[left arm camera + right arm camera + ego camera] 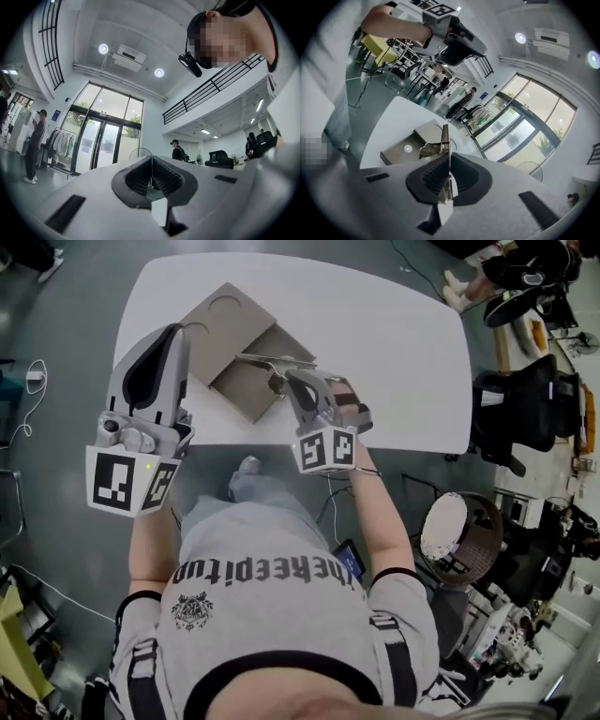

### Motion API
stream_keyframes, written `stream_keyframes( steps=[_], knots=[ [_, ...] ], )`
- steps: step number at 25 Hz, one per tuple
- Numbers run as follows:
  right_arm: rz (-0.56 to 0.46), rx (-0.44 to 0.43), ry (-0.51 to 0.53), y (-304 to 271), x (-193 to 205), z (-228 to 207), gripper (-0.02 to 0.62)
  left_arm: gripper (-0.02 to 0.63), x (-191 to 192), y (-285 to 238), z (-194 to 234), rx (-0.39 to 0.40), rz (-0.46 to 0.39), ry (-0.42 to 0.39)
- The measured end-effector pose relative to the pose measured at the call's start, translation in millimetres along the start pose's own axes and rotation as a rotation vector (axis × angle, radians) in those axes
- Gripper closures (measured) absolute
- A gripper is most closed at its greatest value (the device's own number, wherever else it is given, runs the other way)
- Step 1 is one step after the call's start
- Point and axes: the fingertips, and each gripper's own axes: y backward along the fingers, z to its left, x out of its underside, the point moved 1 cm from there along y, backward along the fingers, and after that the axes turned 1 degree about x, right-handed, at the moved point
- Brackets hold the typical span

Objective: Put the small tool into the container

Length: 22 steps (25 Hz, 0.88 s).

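The small tool, a thin metal piece, is grasped between the clenched fingers of the right gripper and is held over the open container. The container is placed at the near edge of the surface, toward its left corner. The left gripper is pointed upward, with its fingers closed together on nothing.

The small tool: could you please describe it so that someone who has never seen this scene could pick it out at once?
On the white table sits an open brown cardboard box. Over that box the right claw is shut on the small tool, a thin flat strip of metal. It is the only shiny silver thing there, against dull cardboard.
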Motion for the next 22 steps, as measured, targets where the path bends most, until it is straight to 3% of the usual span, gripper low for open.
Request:
stream_keyframes(
  steps=[12, 22],
  knots=[
    [-0.015, -0.17, 0.232, -47, 28, 40, 0.591, 0.597, 12, -14, 8, -0.043, 0.043, -0.018],
    [0.006, -0.25, 0.275, -79, 44, 57, 0.591, 0.597, 19, -16, 23, -0.092, 0.061, -0.026]
  ],
)
